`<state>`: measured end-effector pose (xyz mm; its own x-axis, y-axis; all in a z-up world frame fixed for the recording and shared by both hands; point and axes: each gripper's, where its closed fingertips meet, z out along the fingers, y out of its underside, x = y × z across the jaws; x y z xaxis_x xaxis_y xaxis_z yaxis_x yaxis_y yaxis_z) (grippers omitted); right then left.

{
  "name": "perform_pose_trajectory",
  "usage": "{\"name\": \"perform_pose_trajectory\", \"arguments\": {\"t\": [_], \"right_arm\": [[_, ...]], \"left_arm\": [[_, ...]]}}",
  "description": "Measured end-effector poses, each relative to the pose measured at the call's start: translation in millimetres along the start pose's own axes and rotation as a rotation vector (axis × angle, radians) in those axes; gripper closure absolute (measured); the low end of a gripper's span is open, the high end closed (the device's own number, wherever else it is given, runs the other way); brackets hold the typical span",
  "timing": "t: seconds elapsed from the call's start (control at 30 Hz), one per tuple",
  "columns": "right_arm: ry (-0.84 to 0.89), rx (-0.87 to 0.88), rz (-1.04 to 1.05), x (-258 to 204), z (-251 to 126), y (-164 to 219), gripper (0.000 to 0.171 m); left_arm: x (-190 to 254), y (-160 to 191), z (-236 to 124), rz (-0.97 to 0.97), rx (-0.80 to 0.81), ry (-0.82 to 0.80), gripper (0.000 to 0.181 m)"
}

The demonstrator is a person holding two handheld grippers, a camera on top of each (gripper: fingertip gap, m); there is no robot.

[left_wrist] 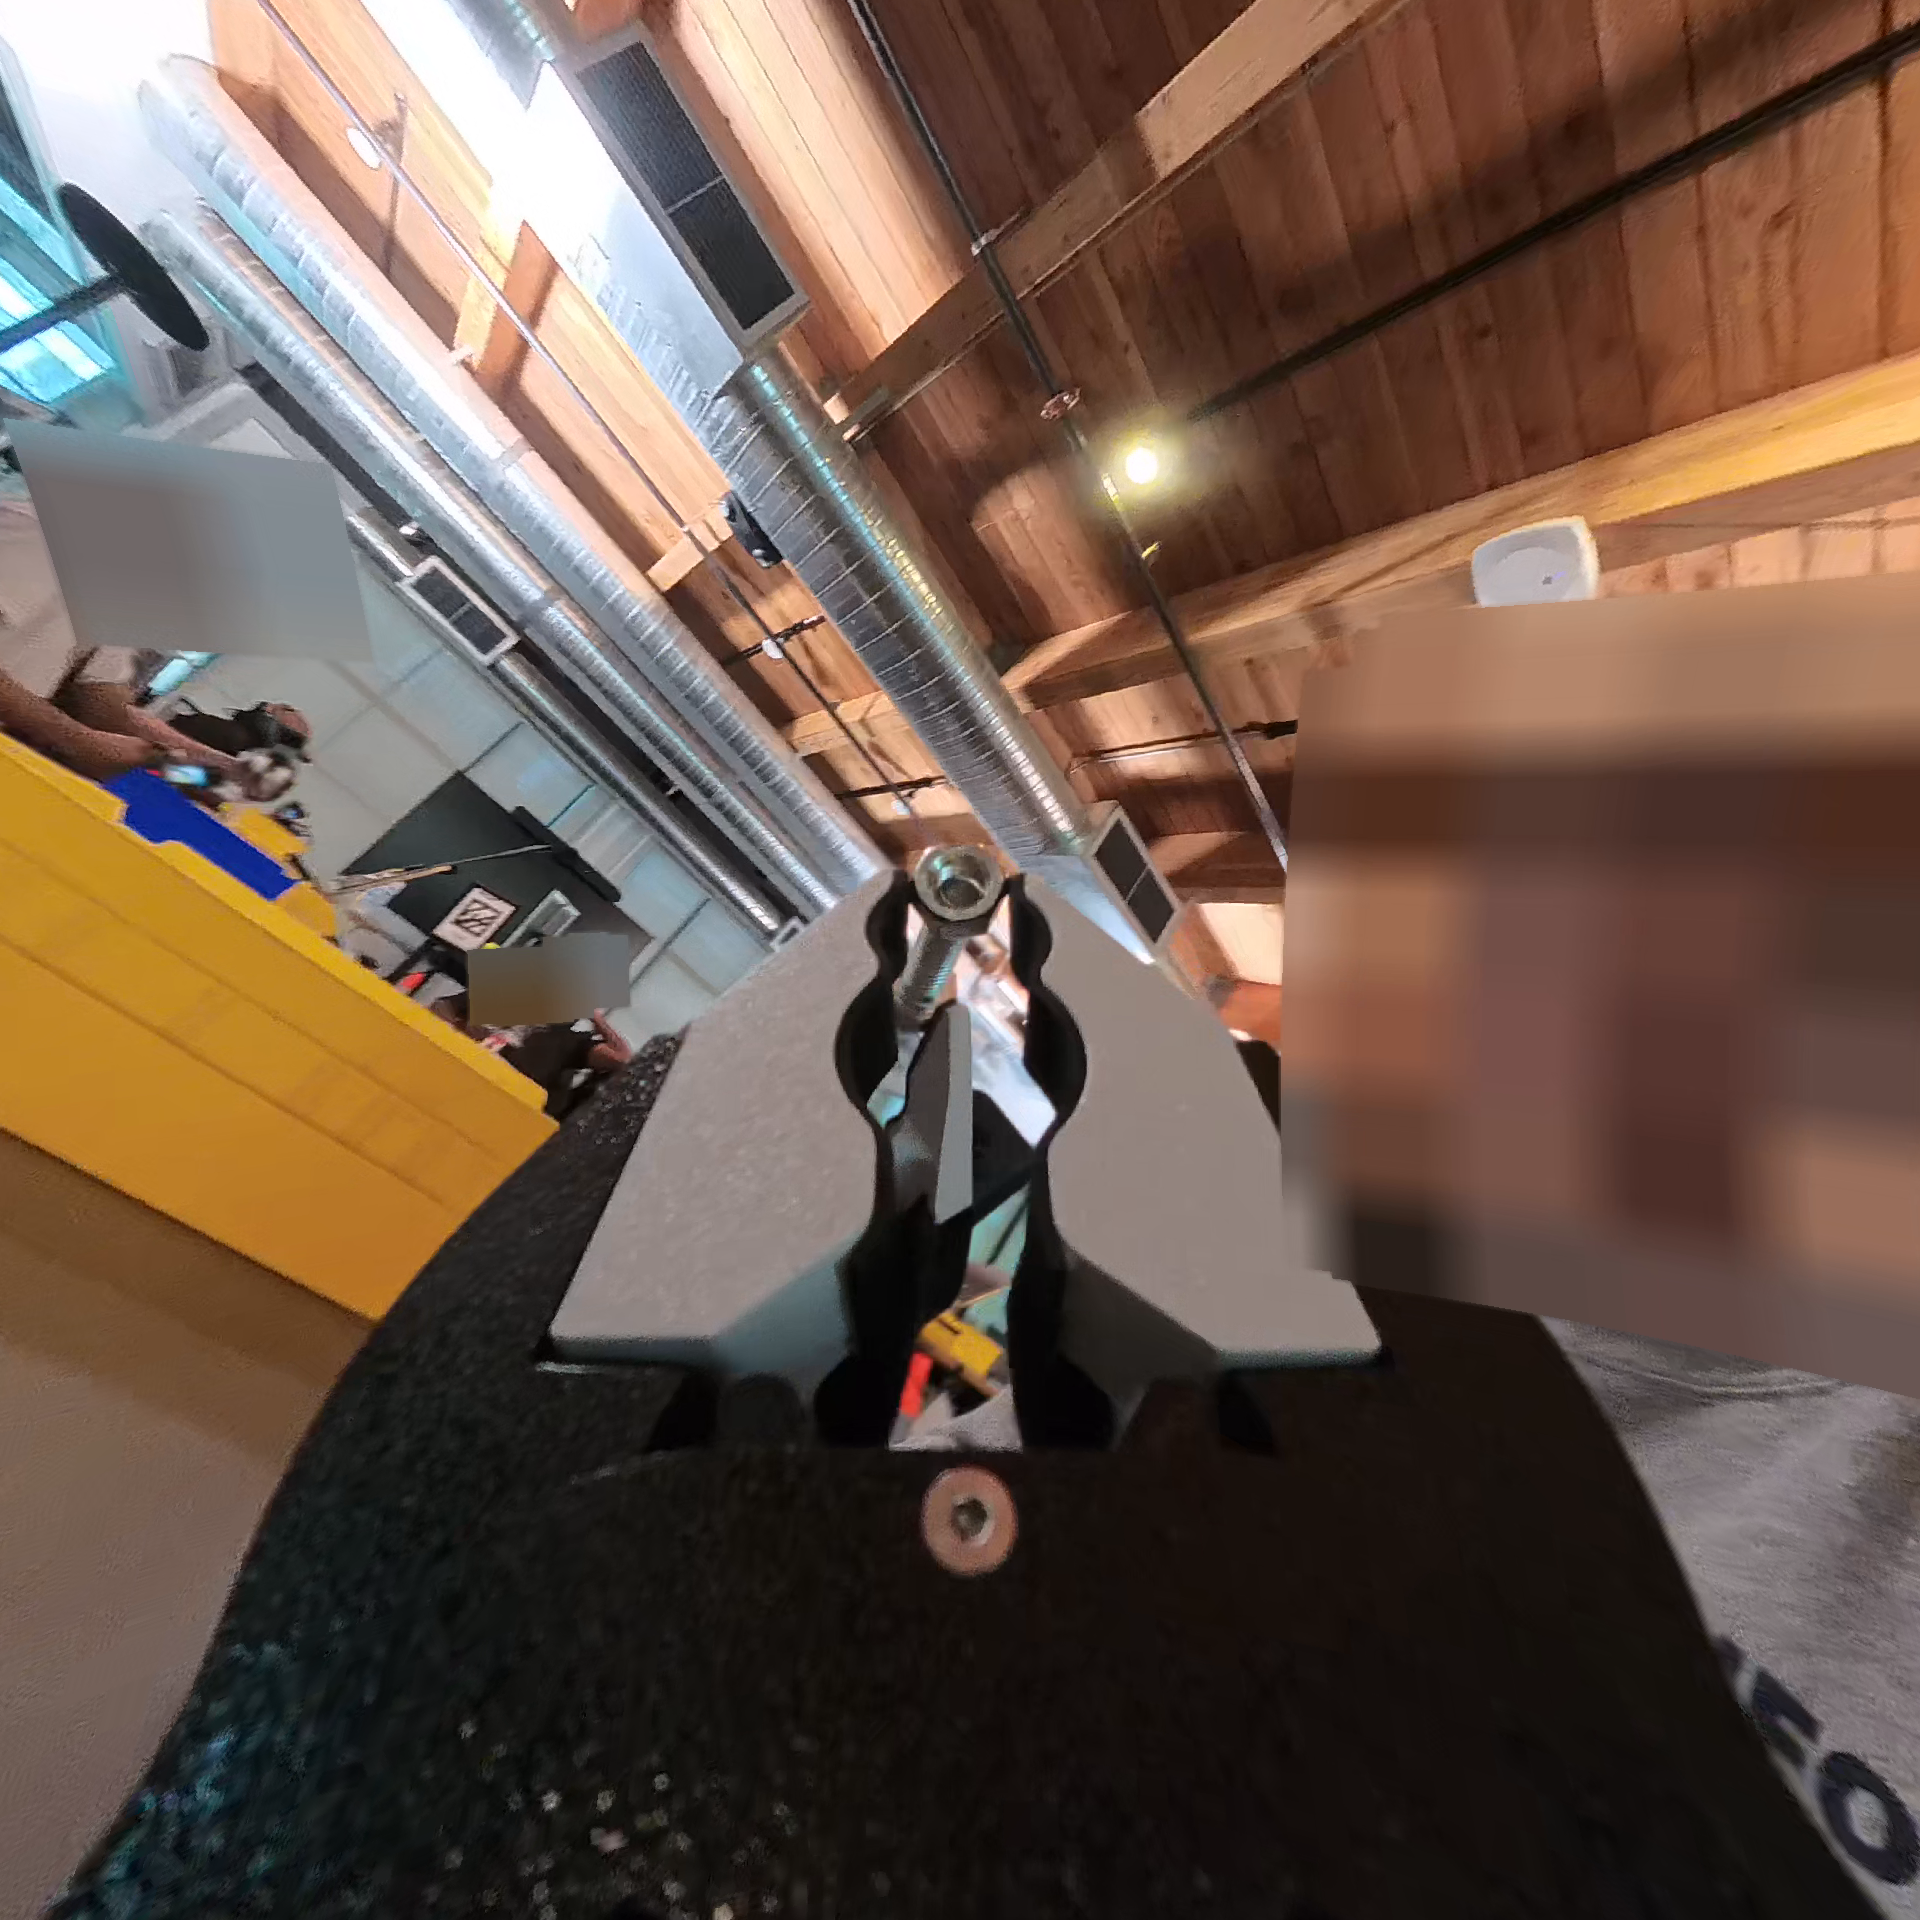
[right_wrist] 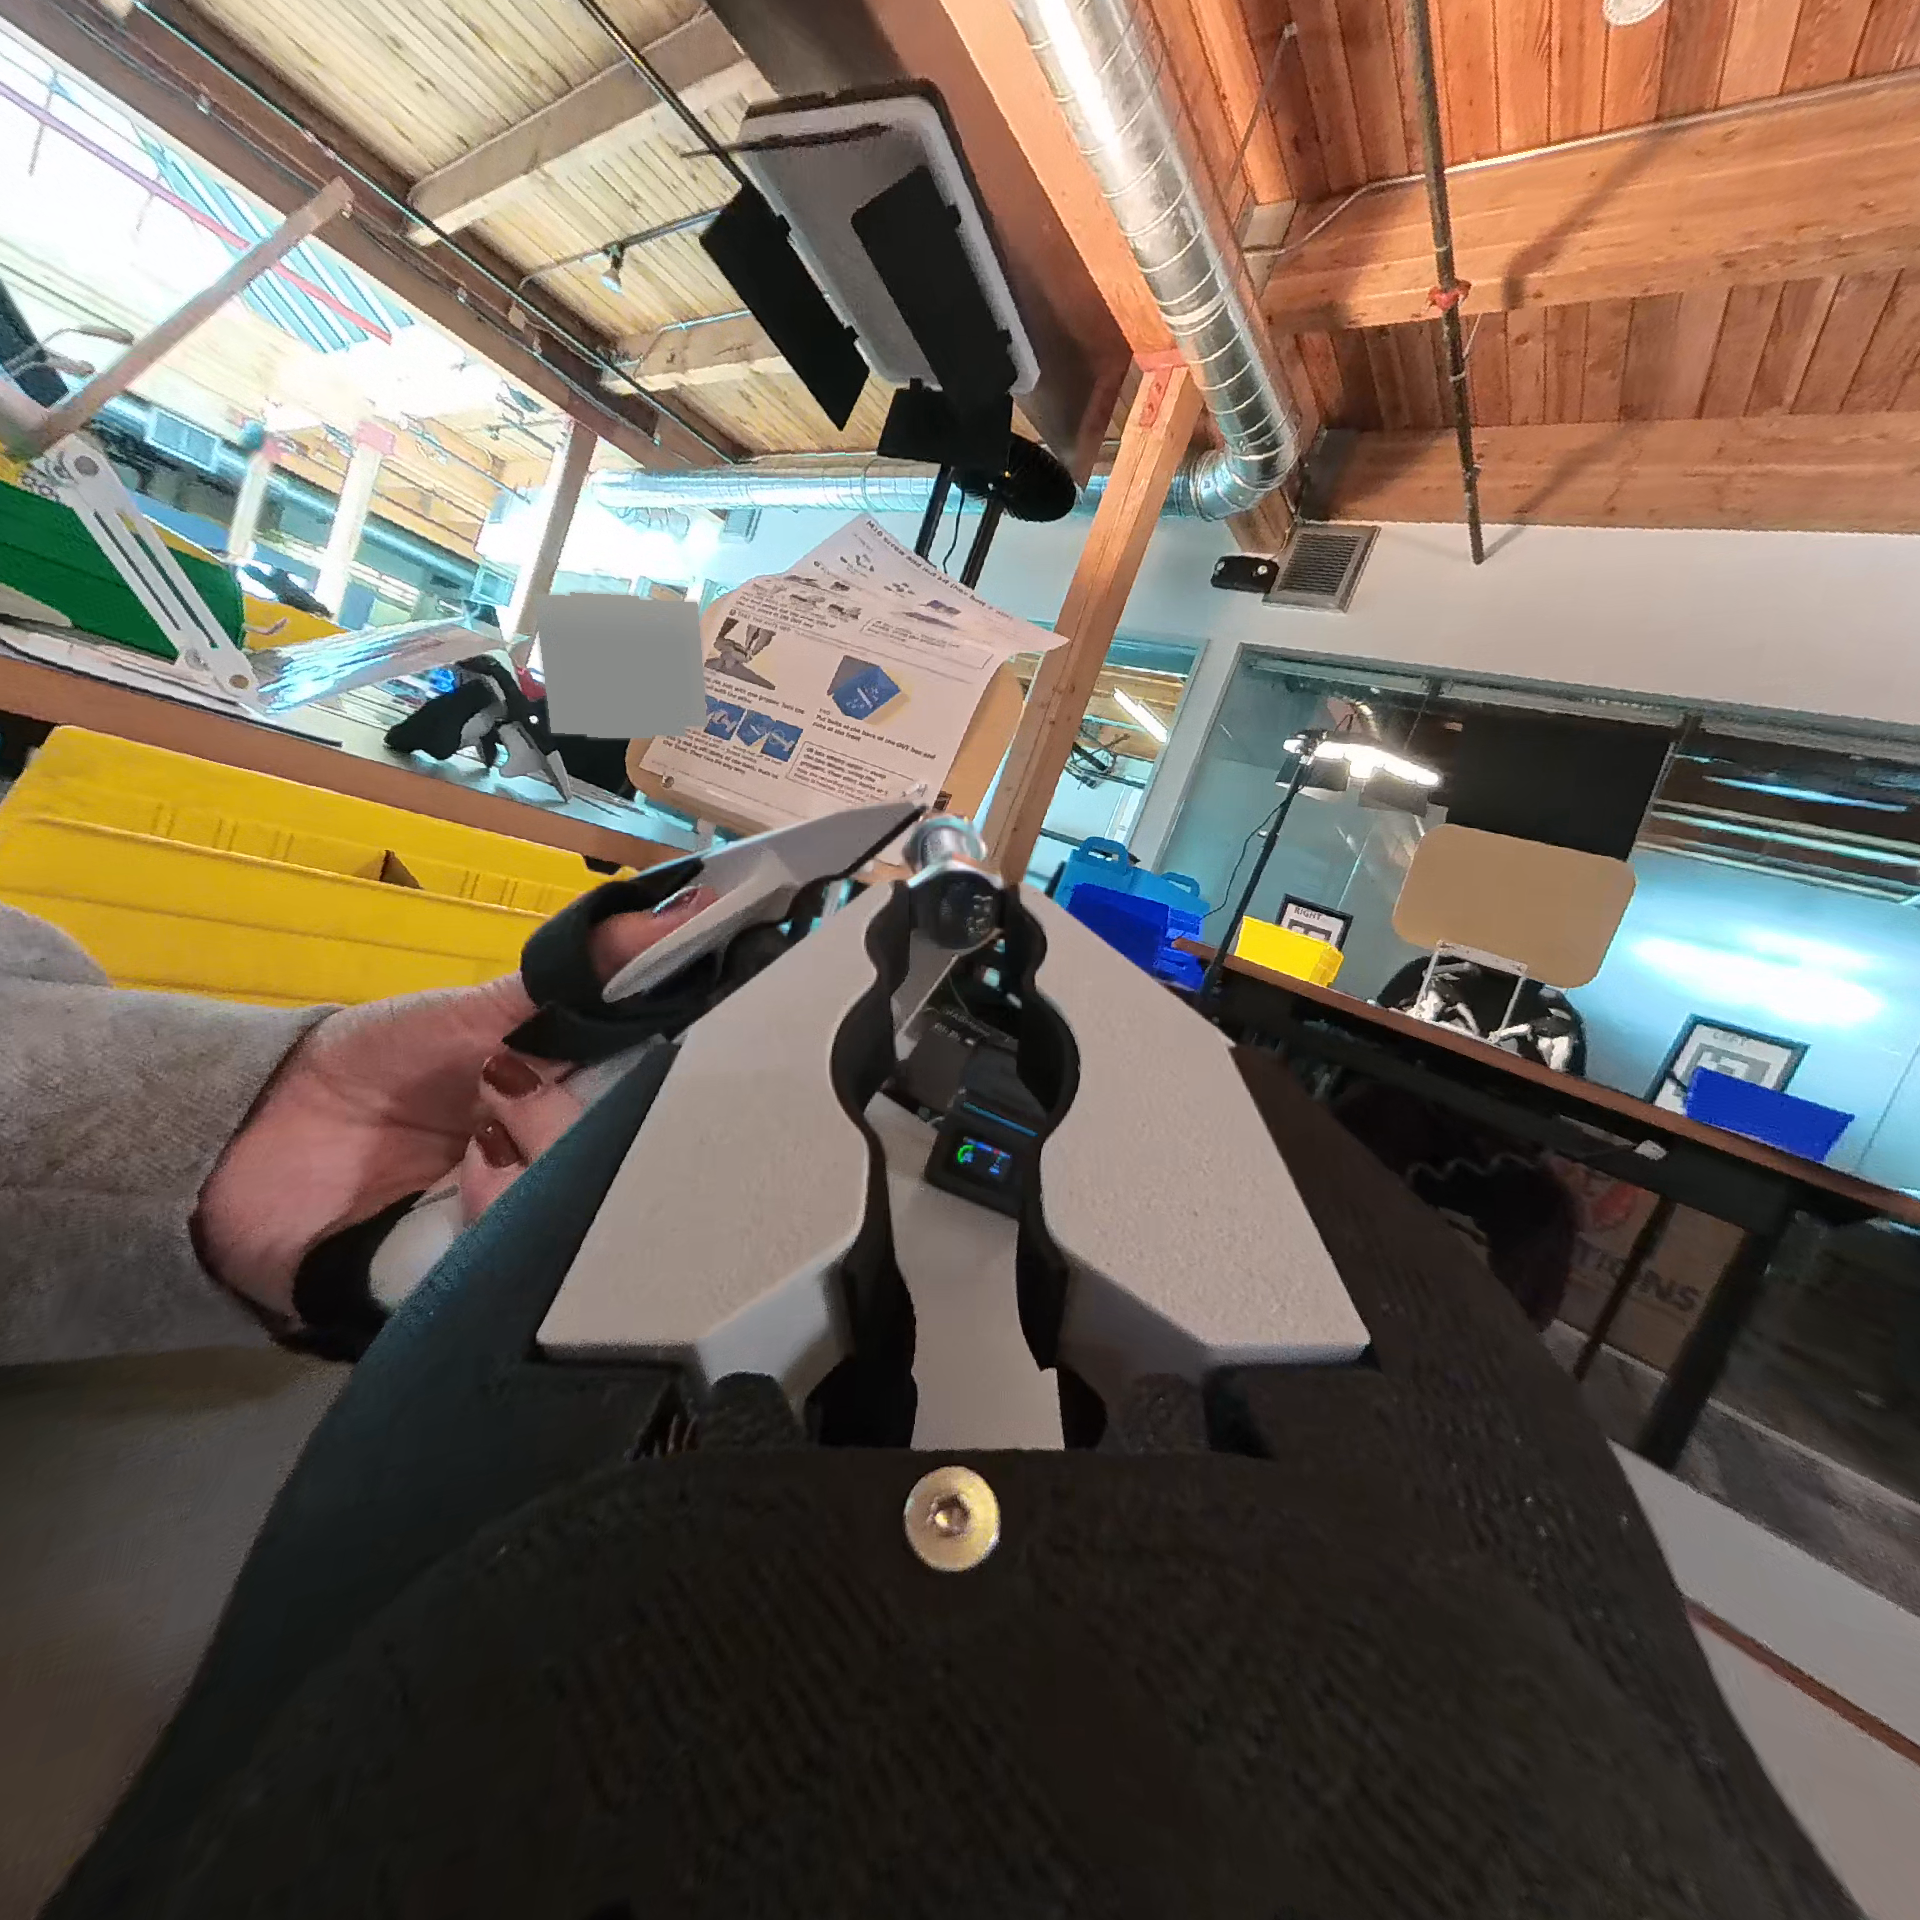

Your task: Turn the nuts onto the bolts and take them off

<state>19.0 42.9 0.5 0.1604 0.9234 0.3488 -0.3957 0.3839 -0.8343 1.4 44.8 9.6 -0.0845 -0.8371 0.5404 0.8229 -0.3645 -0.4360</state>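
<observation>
Currently, left gripper (left_wrist: 958, 891): your fingers pinch the nut (left_wrist: 956, 886) at their tips.
Bolt (left_wrist: 928, 961): threaded shaft runs down from the nut.
Right gripper (right_wrist: 954, 902): fingers clamp the bolt head (right_wrist: 961, 907).
Right view only: your left hand (right_wrist: 416, 1112), yellow bin (right_wrist: 239, 862).

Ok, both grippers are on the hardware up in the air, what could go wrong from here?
The left gripper pinches the nut only at its fingertips, so a twist could pop it loose. The right gripper grips the bolt by its head just as narrowly. Both are held aloft, so anything dropped may fall out of sight.
</observation>
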Motion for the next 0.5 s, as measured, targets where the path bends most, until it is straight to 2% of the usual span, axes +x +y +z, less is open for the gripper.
{"name": "perform_pose_trajectory", "arguments": {"t": [0.03,0.23,0.33,0.4,0.5], "right_arm": [[-0.007,-0.003,0.024,-0.5,0.4,2.5,0.155],[-0.041,0.043,0.269,-0.1,2.5,4.3,0.155],[-0.052,0.039,0.285,-0.7,2.5,4.9,0.155],[-0.056,0.047,0.278,-2.1,2.4,3.2,0.155],[-0.079,0.092,0.381,-2.4,2.3,-2.5,0.155]], "left_arm": [[0.3,-0.4,0.3,0.033,-0.014,-0.022,0.166],[1.6,-0.4,2.8,0.283,-0.216,-0.229,0.166],[1.9,0.9,1.9,0.409,-0.332,-0.332,0.165],[4.7,1.9,4.1,0.448,-0.371,-0.363,0.165],[10.2,3.5,9.6,0.476,-0.405,-0.389,0.166]]}}
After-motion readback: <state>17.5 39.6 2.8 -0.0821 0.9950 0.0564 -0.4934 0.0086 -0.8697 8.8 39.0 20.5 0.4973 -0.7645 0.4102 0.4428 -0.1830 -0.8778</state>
